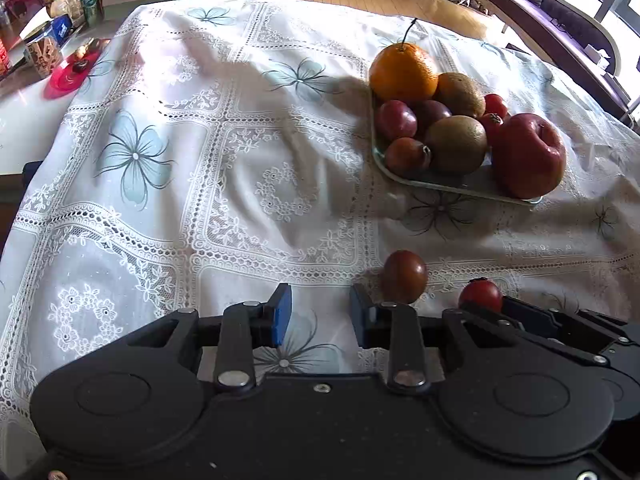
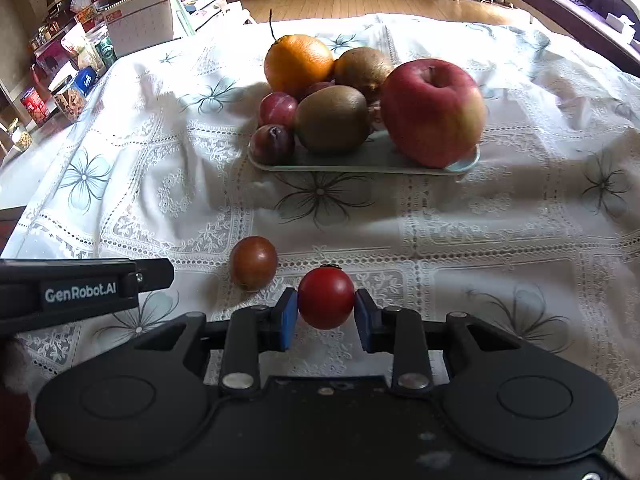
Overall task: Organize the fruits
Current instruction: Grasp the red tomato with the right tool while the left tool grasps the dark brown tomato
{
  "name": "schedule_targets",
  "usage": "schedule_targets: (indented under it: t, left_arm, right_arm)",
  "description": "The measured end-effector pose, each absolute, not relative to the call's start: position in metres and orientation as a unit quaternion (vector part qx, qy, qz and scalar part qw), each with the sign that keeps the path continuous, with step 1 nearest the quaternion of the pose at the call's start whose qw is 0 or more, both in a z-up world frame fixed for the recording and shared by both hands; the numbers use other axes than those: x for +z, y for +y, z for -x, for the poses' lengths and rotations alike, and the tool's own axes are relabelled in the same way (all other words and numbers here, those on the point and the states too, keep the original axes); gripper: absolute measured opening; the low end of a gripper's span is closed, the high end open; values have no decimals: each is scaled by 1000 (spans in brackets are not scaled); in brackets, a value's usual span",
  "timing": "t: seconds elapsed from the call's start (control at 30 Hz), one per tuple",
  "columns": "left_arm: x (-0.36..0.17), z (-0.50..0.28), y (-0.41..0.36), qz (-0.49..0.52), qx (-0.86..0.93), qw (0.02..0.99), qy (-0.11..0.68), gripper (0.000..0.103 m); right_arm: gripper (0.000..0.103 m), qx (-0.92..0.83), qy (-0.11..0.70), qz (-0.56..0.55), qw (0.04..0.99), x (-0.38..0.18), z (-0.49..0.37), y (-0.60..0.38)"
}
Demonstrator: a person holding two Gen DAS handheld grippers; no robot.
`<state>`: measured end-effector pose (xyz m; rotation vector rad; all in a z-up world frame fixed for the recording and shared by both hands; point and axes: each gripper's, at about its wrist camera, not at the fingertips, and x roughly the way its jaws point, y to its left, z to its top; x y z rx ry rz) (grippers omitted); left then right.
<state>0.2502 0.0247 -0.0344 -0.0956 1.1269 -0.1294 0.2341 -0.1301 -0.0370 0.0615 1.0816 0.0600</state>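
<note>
While a tomato (image 2: 326,298) is sitting clamped between its pads, the right gripper (image 2: 326,314) is hovering near a brown fruit (image 2: 253,263); the left gripper (image 1: 320,316) is gaping, empty; the plate (image 2: 360,160) is lying beyond.

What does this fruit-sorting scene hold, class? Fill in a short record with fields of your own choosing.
surface: lace tablecloth with flower prints
dish: plate holding orange, apple, kiwis, plums
loose fruit: brownish tomato on the cloth, off the plate
right gripper: fingers closed on red tomato
left gripper: open, holding nothing
still to do: both tomatoes not yet on the plate
</note>
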Motion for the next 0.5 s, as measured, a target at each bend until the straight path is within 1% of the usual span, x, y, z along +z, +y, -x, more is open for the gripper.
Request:
schedule_targets:
  t: [0.23,0.37,0.5]
  left_arm:
    - [-28,-247,-7,39,-94,848,521,40]
    - [-26,-251,-23,38,-103,847,519,41]
    - [-35,-257,-36,29,-92,844,527,44]
  right_arm:
    - [32,14,492,-43,869,-13,-212,-170]
    - [32,12,489,-63,870,-10,-201,-187]
    - [32,4,488,-74,870,-13,-194,-199]
